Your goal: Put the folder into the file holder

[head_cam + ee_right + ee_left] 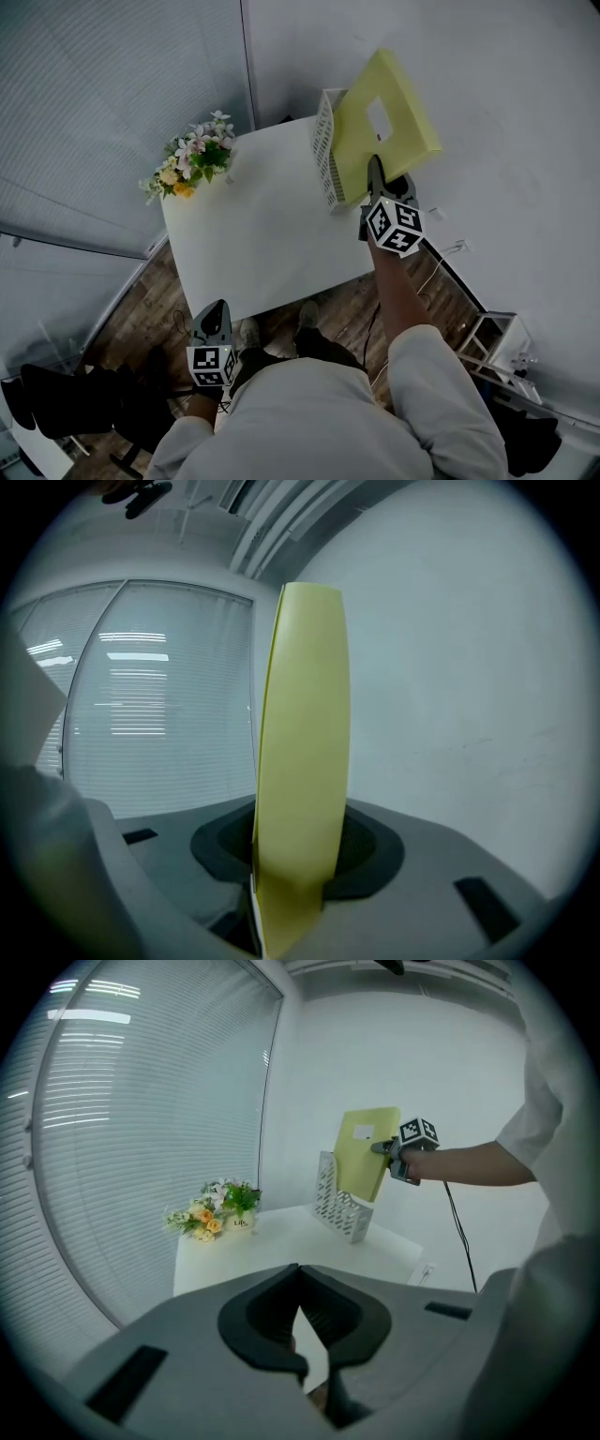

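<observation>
Folder [403,131] edge at file holder [323,155] rim

White counter [262,234] at centre frame, tucked into a room corner. Closed window blinds [103,112] across the upper left; plain white wall [506,84] across the upper right. Brown wood-plank floor [141,319] beneath. Flower arrangement [192,159] on the counter's far left corner. Black chair [66,398] at lower left, white frame stand [492,342] at lower right.

flowers [192,159] on table [253,234] at far left, file holder [323,150] at far right, folder [398,141] over it
</observation>
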Demonstrator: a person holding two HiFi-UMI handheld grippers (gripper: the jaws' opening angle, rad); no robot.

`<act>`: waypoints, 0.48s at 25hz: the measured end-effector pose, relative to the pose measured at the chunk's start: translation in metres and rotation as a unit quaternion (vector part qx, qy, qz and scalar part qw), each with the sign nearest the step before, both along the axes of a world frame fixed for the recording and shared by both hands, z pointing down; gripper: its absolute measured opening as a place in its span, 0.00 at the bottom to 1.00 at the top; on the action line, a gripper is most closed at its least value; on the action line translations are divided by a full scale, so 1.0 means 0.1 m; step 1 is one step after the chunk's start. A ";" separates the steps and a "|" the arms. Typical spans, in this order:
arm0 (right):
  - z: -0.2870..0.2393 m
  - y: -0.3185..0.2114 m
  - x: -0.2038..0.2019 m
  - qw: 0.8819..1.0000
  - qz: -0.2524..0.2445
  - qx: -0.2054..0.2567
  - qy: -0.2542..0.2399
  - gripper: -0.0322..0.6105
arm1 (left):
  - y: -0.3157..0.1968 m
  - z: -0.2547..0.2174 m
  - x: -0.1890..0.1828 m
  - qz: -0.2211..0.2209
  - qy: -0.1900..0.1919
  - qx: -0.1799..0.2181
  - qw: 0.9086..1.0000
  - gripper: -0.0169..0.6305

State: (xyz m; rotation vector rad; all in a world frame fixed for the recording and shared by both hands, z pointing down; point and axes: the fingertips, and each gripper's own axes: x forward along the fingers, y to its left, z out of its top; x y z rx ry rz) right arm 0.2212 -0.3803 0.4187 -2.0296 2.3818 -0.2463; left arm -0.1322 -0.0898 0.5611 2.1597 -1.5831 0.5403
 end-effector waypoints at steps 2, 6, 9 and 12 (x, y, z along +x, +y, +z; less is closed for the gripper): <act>0.08 -0.07 -0.03 1.000 -0.001 -0.002 0.004 0.30 | -0.01 0.04 0.00 -0.003 -0.001 -0.006 1.000 0.04; 0.26 -0.18 -0.09 1.000 0.003 0.000 0.017 0.30 | -0.04 0.12 0.01 -0.006 -0.001 -0.020 1.000 0.04; 0.41 -0.23 -0.13 1.000 0.005 0.002 0.027 0.30 | -0.04 0.19 0.03 -0.008 -0.003 -0.031 0.999 0.04; 0.55 -0.28 -0.15 0.999 0.006 0.003 0.036 0.31 | -0.03 0.27 0.02 -0.012 -0.005 -0.045 0.999 0.04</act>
